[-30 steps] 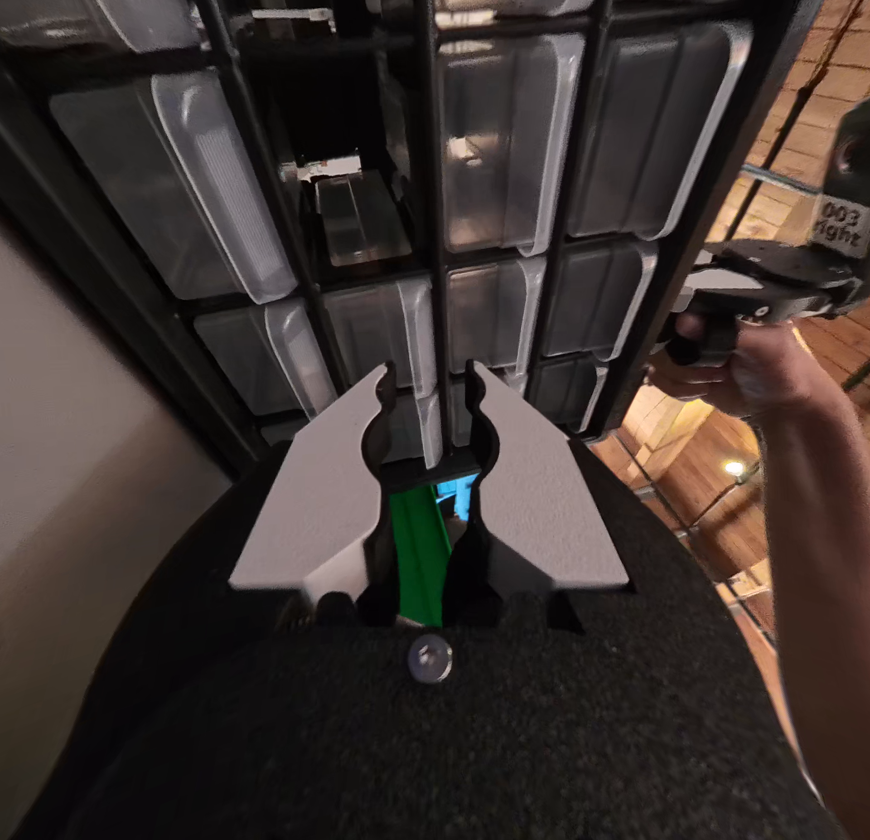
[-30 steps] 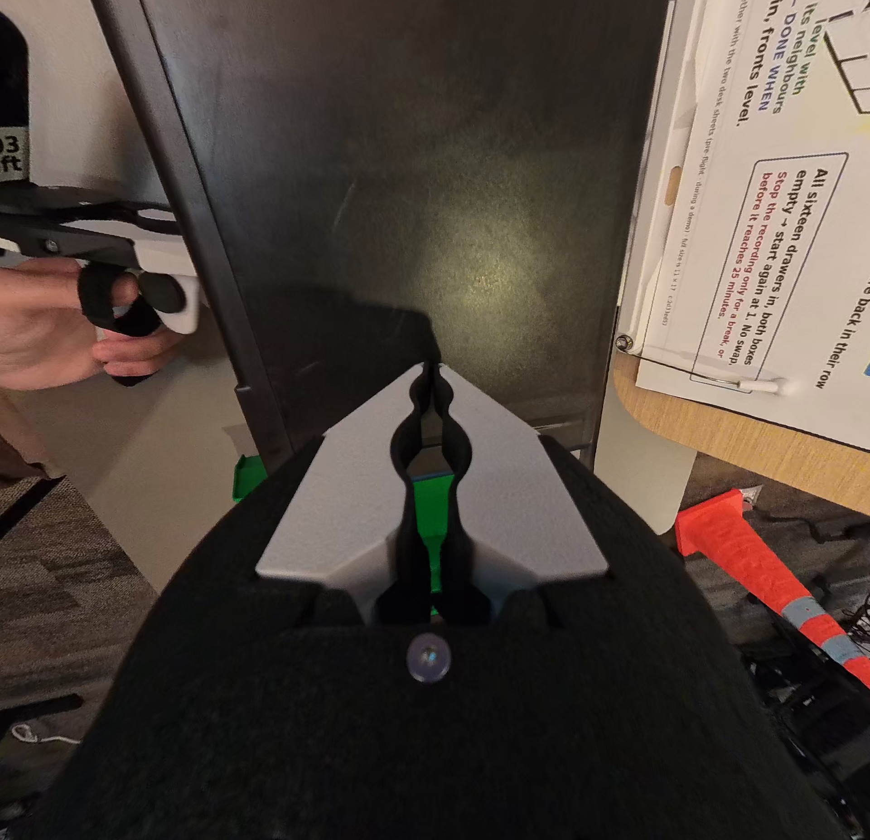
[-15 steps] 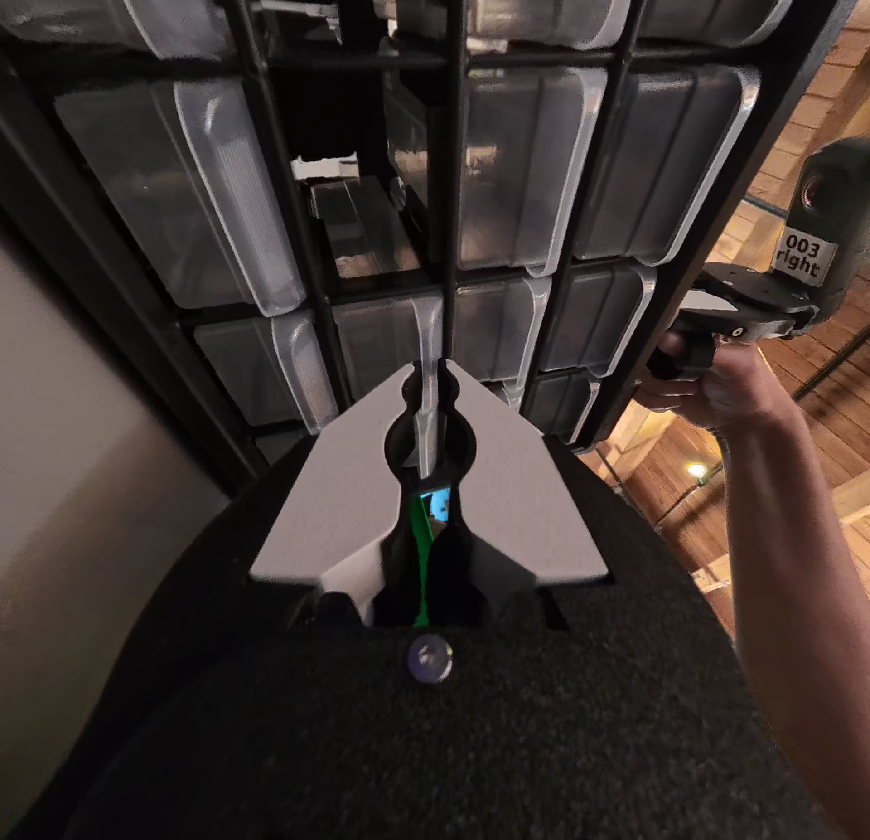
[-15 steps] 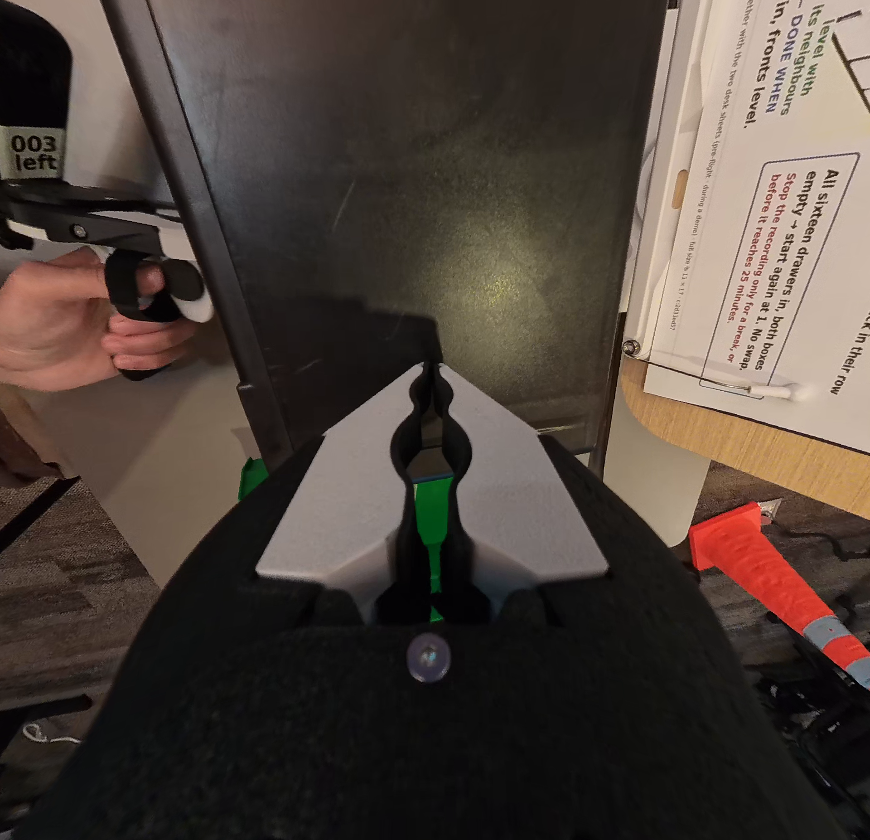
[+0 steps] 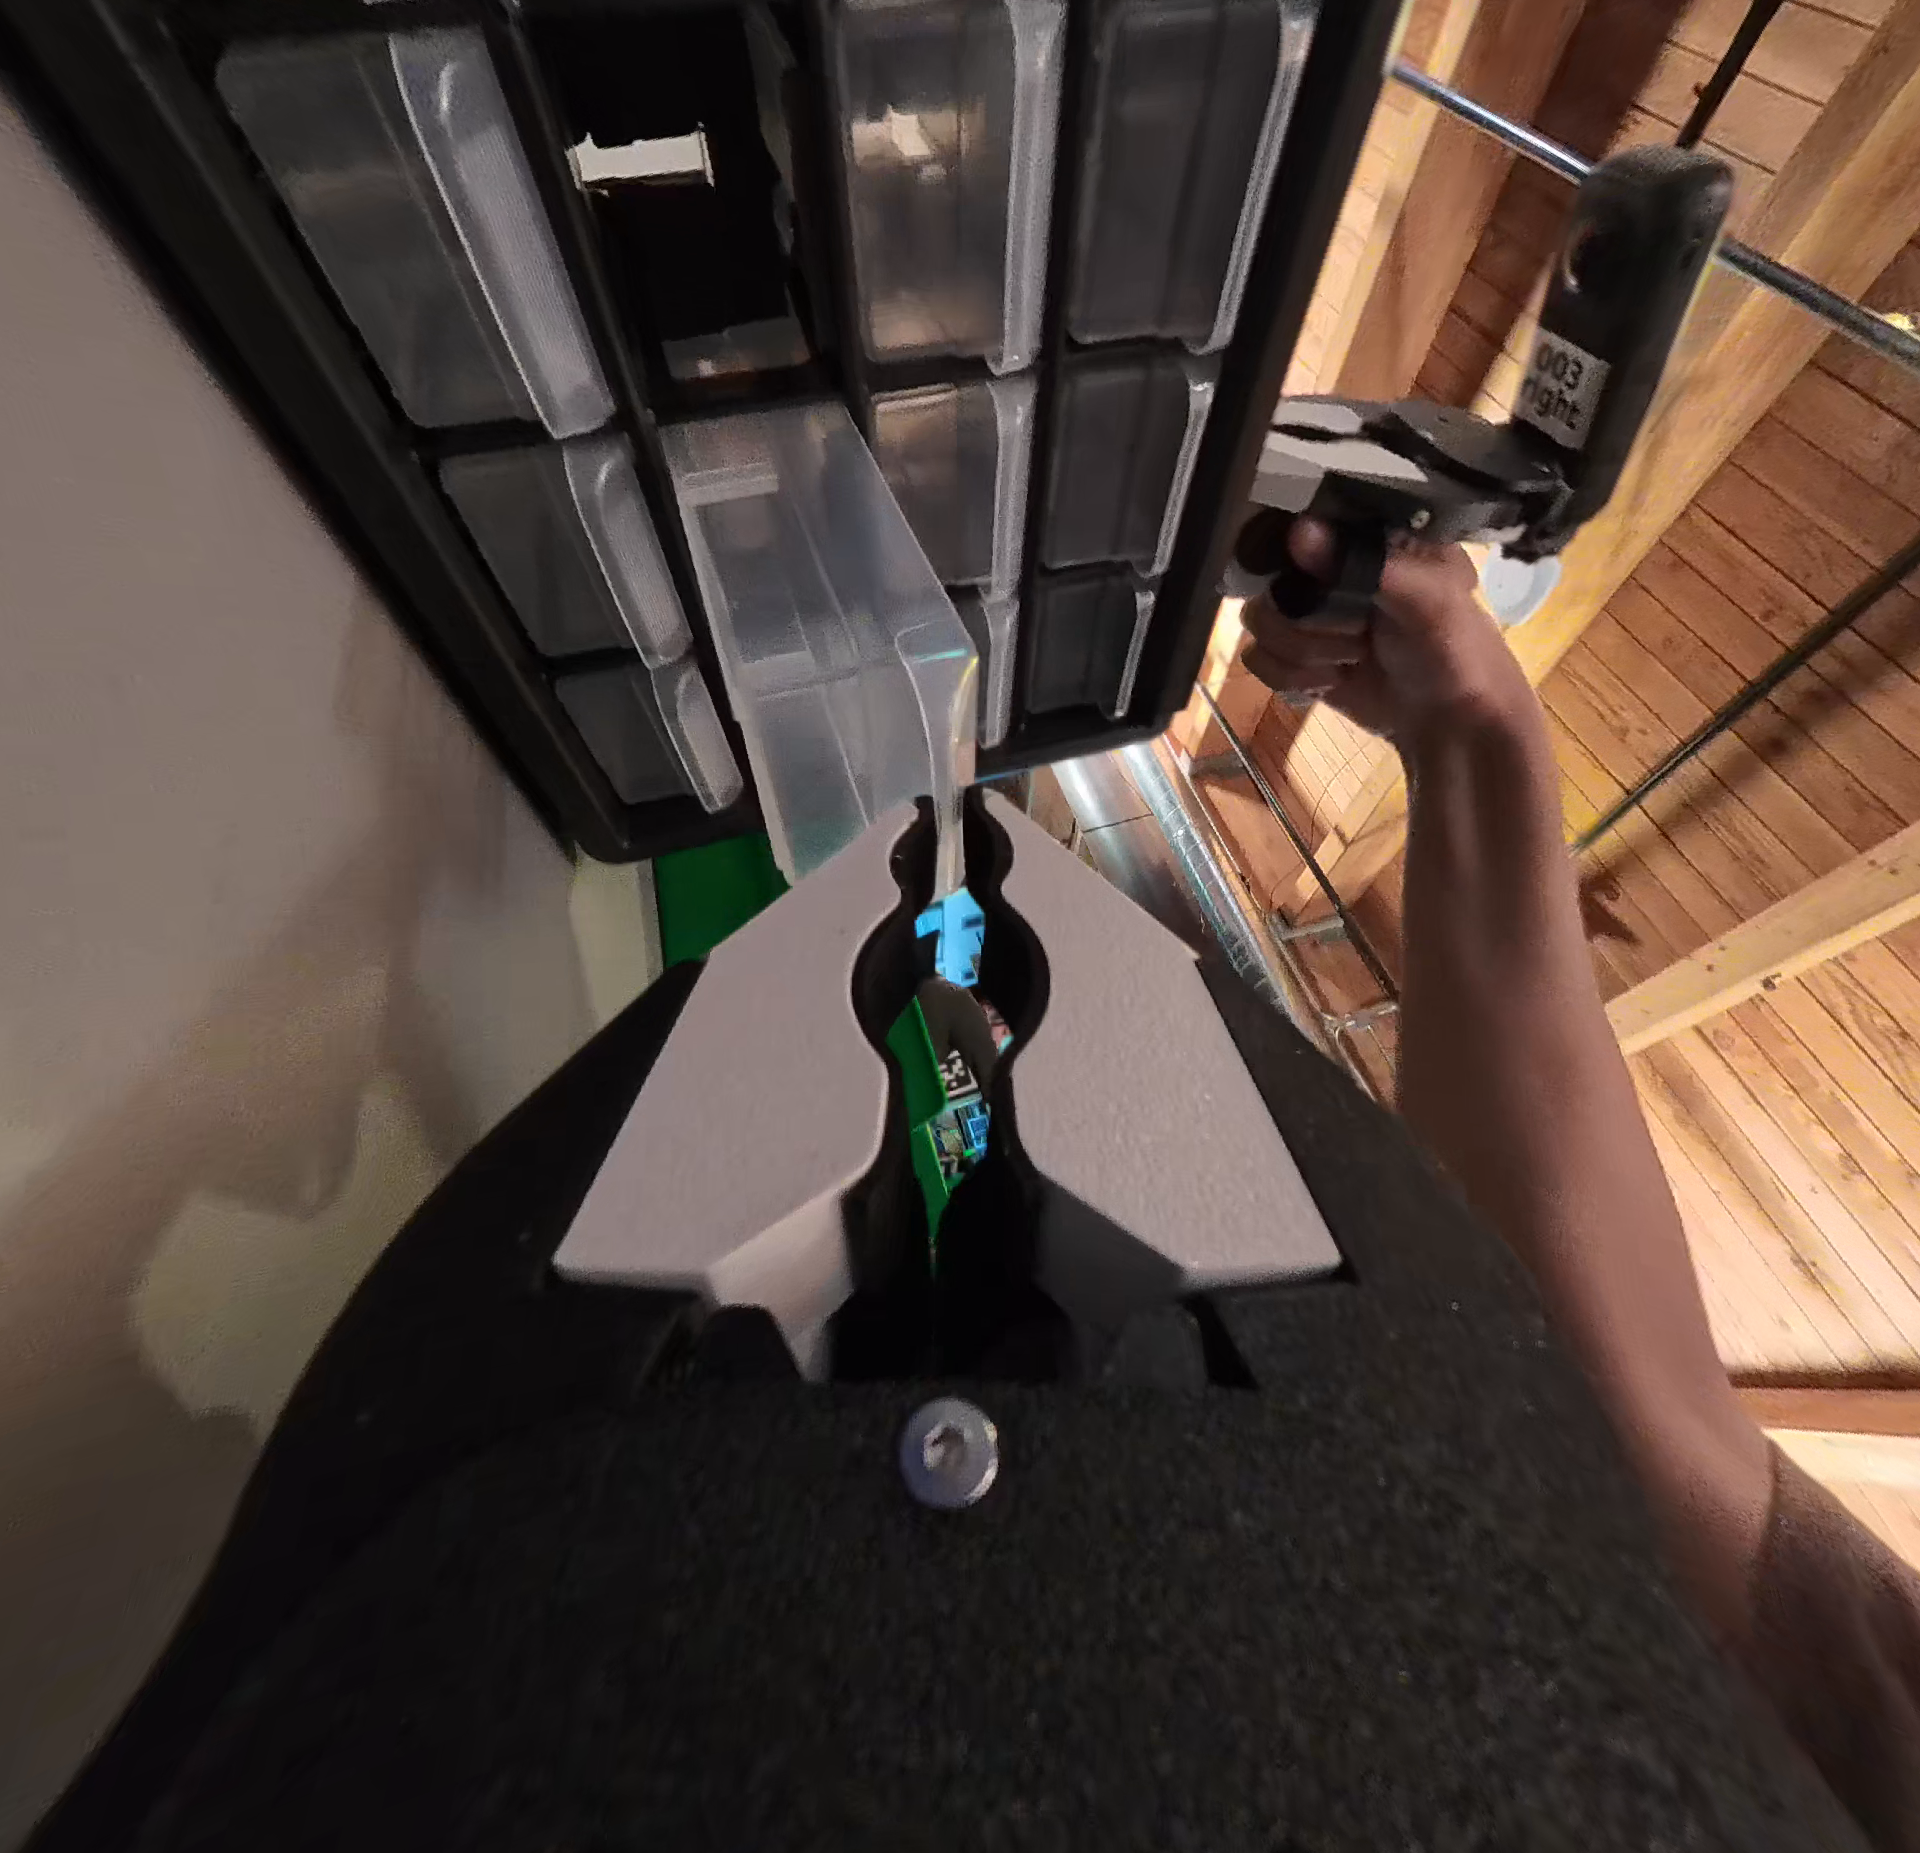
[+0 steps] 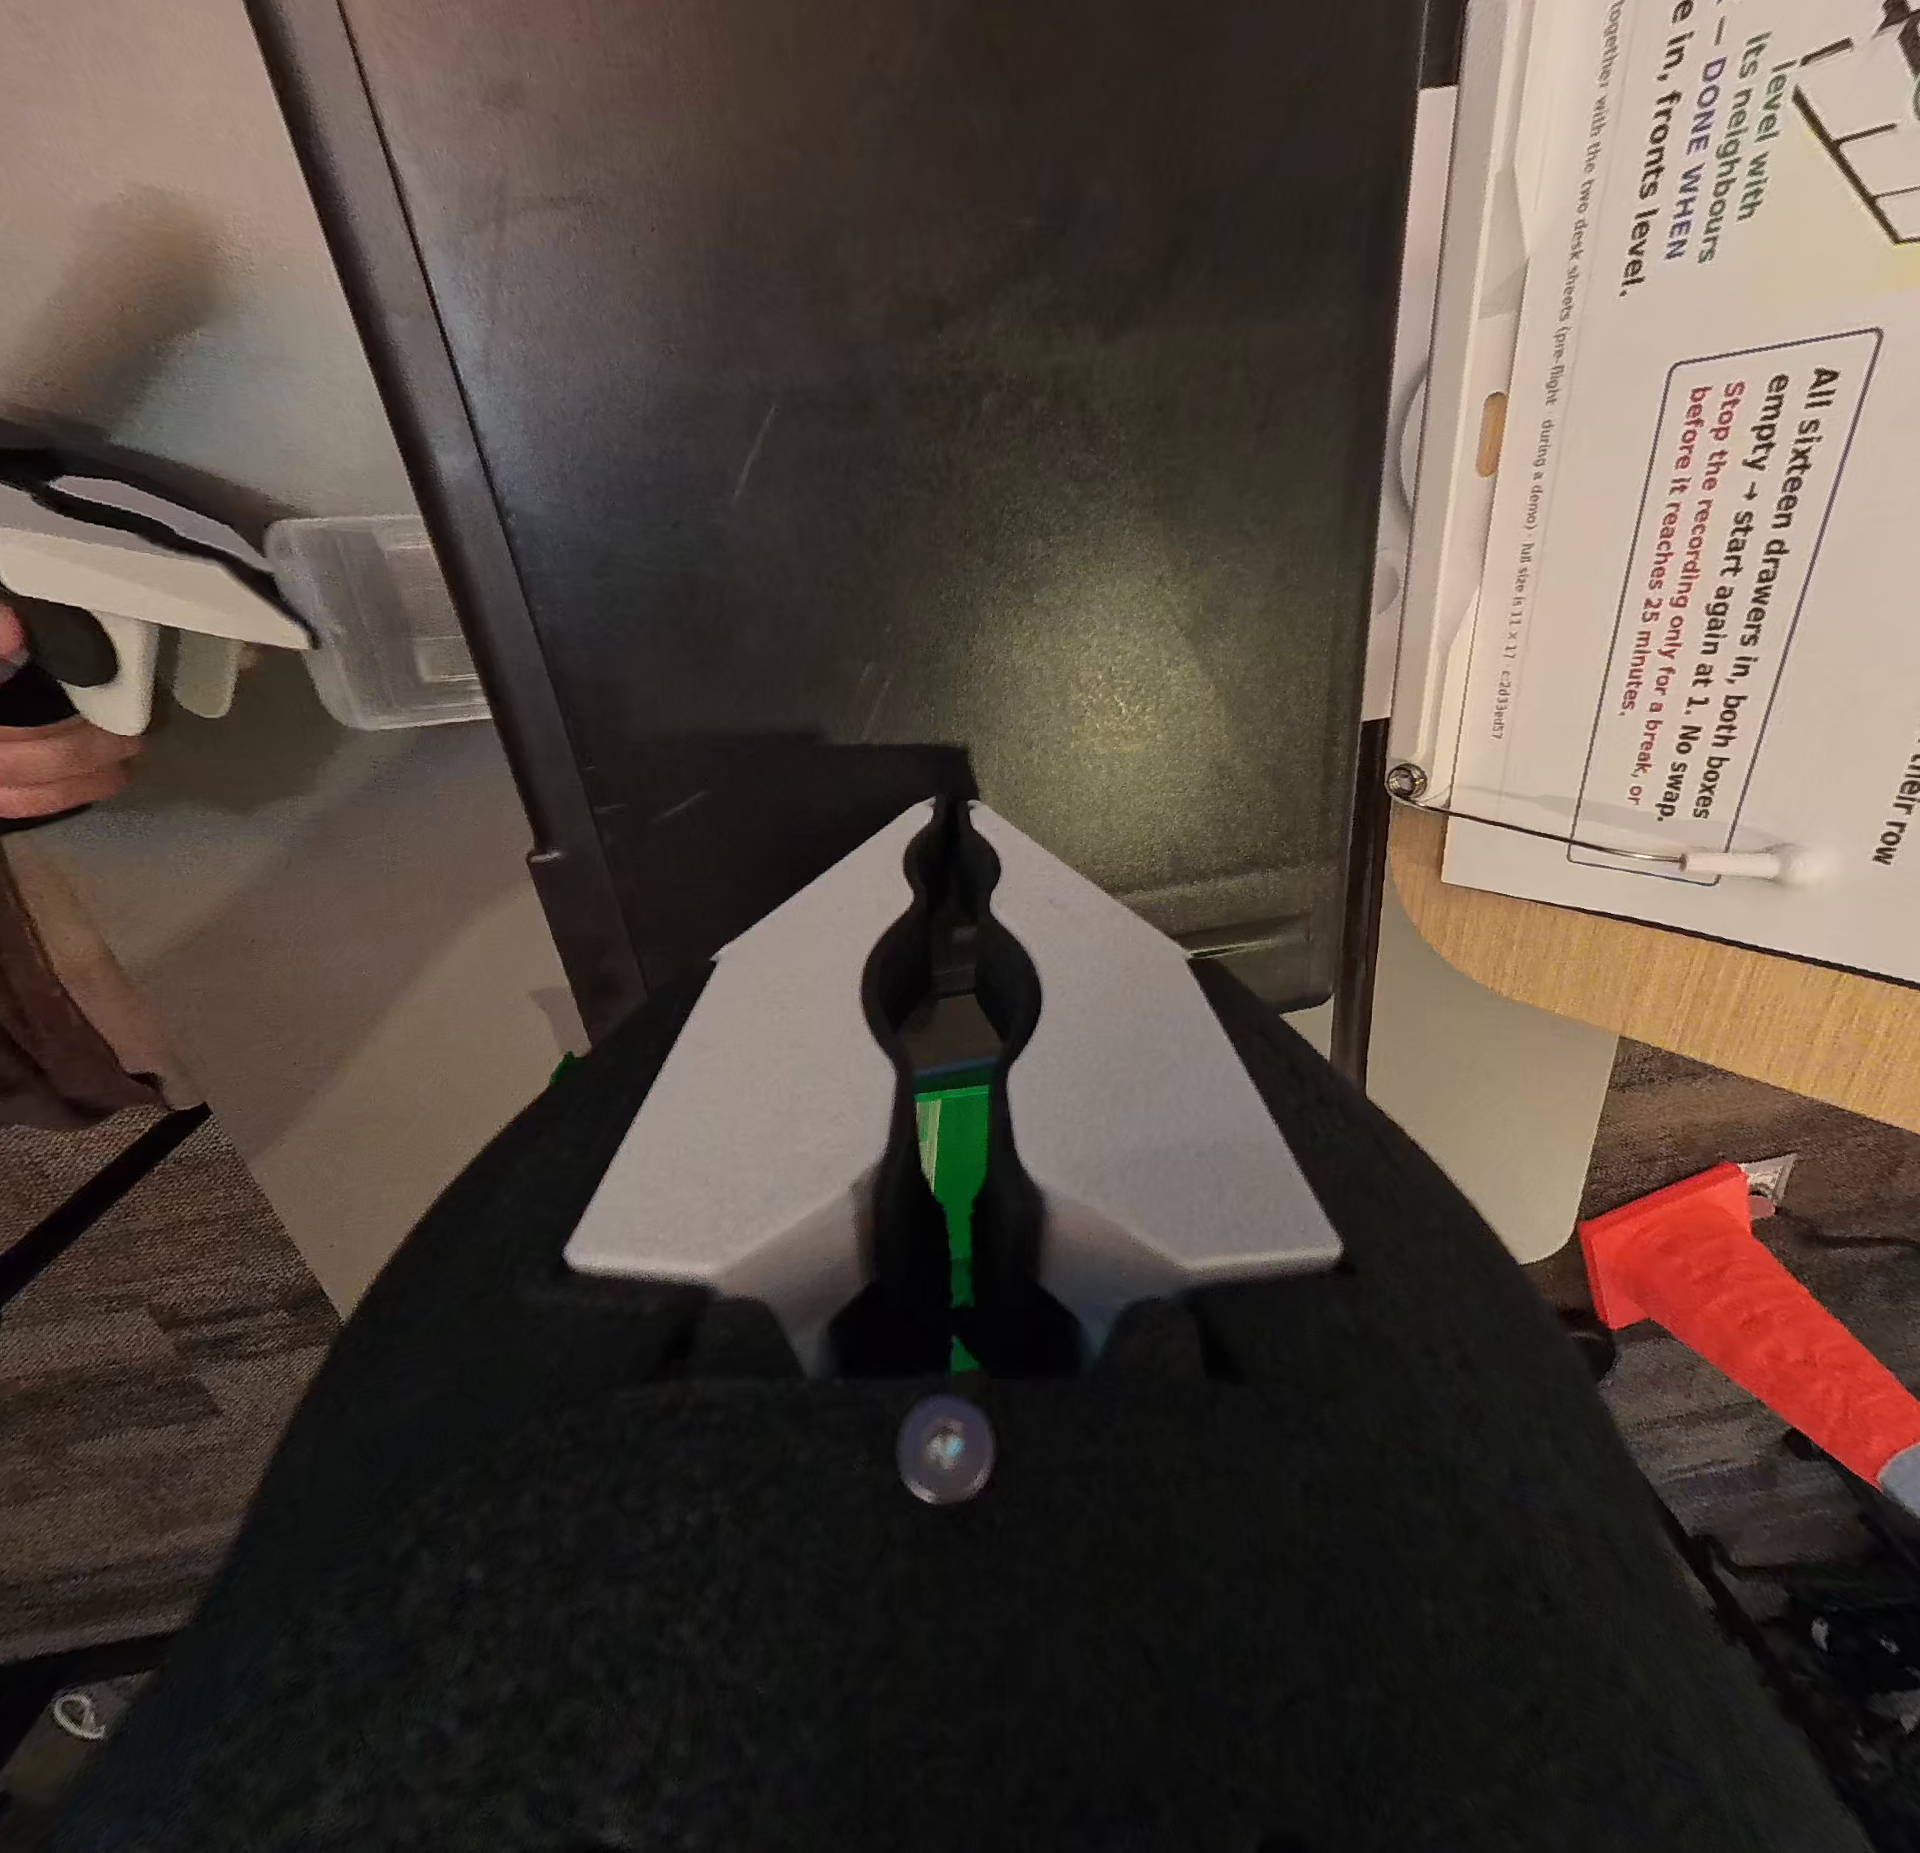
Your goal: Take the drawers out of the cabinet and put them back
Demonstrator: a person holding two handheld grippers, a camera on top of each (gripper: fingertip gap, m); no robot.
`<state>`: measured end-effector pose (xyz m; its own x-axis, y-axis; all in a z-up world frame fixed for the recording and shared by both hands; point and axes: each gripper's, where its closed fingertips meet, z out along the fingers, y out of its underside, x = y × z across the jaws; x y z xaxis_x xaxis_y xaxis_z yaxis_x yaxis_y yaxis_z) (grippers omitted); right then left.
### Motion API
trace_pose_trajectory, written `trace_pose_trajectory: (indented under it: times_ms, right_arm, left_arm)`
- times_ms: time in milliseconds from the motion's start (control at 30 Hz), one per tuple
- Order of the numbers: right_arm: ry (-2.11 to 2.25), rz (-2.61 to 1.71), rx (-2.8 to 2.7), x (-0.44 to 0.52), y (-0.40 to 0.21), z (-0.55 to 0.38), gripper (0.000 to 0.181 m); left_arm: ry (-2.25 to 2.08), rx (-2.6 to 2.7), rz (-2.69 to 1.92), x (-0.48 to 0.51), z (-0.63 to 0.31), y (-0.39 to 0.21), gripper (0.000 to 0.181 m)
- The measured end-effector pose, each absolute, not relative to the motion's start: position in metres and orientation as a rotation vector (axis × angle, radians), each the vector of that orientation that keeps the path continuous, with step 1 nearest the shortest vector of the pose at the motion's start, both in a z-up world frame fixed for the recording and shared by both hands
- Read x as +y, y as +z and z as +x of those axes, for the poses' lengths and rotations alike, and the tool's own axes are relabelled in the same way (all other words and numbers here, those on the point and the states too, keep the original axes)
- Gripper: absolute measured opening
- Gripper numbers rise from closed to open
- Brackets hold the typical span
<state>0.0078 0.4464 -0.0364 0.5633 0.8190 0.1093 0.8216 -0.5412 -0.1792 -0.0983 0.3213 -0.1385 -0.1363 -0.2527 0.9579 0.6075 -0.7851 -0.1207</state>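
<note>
Clear plastic drawer (image 5: 831,640) juts partway out of the black cabinet (image 5: 1226,515) at mid-frame, its front lip pinched between the tips of the left claw (image 5: 948,827). The right claw (image 6: 951,816) is pressed together, holding nothing, tips against the cabinet's dark side panel (image 6: 883,349) at centre frame.

Dim, warm indoor light. A soft glare patch sits on the dark cabinet side panel (image 6: 1039,453), with the gripper's shadow just below it. Clear drawer fronts (image 5: 935,172) catch pale highlights. The beige wall (image 5: 208,868) left of the cabinet is motion-blurred. Wide-angle distortion bends straight lines near the frame edges.
</note>
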Motion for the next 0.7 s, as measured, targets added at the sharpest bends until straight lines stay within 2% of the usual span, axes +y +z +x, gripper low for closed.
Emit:
trace_pose_trajectory:
  times_ms: [533,700]
  right_arm:
    - [-0.077,-2.619,-1.386,0.446,-0.037,0.008,0.000]
    - [-0.080,-2.626,-1.386,0.447,-0.037,0.008,0.000]
  left_arm:
    - [-2.208,-0.234,-1.486,0.272,-0.152,-0.113,0.000]
    - [-2.312,-0.131,-1.632,0.260,-0.163,-0.108,0.000]
